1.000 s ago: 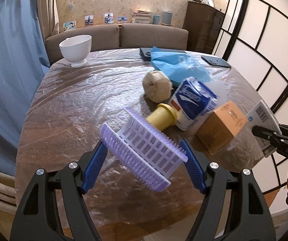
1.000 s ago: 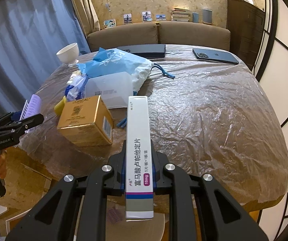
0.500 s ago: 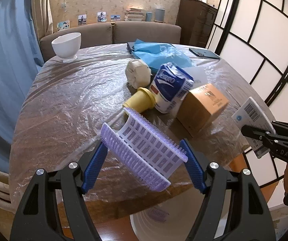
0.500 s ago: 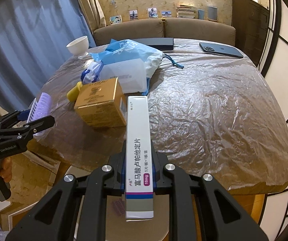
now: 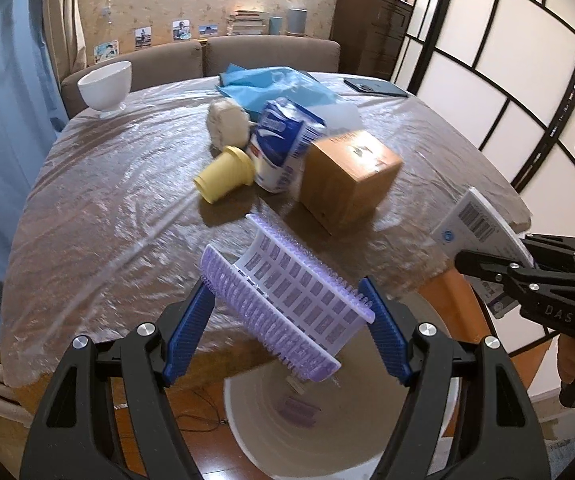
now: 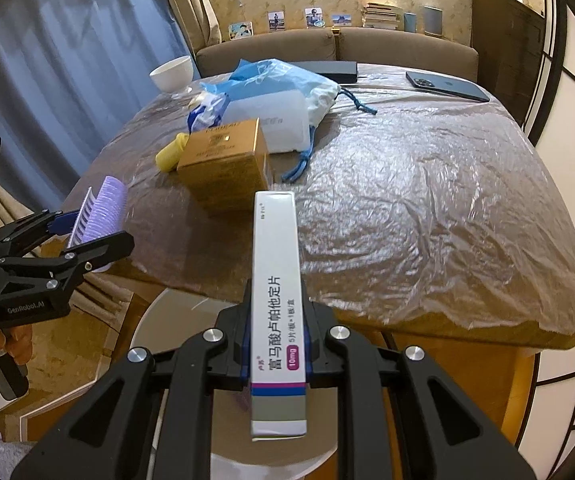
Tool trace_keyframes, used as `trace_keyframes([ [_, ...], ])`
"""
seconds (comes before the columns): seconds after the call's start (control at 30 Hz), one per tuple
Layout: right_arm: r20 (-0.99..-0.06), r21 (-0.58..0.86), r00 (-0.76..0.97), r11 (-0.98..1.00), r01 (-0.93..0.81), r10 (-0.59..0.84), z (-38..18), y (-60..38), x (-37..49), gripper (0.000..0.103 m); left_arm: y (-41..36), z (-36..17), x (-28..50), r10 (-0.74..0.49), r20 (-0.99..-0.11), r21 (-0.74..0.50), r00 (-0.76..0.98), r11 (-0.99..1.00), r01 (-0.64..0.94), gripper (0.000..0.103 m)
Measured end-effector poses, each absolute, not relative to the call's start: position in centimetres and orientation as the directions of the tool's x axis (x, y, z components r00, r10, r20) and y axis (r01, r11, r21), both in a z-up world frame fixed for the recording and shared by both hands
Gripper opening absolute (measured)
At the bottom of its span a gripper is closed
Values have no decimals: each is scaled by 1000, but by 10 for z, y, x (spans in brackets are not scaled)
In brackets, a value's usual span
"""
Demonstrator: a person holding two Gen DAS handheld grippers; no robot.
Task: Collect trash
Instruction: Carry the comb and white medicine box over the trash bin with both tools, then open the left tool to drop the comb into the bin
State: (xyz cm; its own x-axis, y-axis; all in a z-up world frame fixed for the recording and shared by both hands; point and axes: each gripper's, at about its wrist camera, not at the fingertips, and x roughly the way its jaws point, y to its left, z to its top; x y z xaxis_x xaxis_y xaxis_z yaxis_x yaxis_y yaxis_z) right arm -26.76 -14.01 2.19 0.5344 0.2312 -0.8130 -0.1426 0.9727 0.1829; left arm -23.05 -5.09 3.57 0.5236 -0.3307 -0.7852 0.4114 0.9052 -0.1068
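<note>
Left hand-held gripper (image 5: pixel 287 320) pinches a purple comb-like piece (image 5: pixel 283 300), right hand-held gripper (image 6: pixel 275 344) a slim medicine box (image 6: pixel 277 312); both hang over the bin (image 5: pixel 367 452) off the surface's near edge. A small purple item already lies inside; cup (image 5: pixel 223 174), packet (image 5: pixel 283 144) and brown carton (image 5: pixel 347 176) remain mid-surface (image 5: pixel 107 200).

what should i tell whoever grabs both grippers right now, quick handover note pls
Left gripper: shut on the purple hair roller, held off the table's near edge over the white bin.
Right gripper: shut on the slim medicine box, also out past the table edge above the bin.
Done: at least one purple item already lies in the bin.
Left: drop both held items in, then collect from the table the brown carton, yellow cup, blue-and-white packet and paper wad. Whether the blue bag, bowl and phone are trash is unclear.
</note>
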Motion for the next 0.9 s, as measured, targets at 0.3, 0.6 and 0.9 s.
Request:
trace_keyframes([
  [0.3,-827,187,507,969,-161,244,15,-133,-276,19,-59,31,-249,-344,-796,-110,498,891,440,75],
  [0.6,-840,192,477,965,-180,256,7,-125,-283,19,-64,21,-258,-342,-815,-111,469,885,452,75],
  [0.9,-857,181,449,964,-196,252,-3,-122,-286,19,-70,10,-266,-329,-830,-96,451,880,465,75],
])
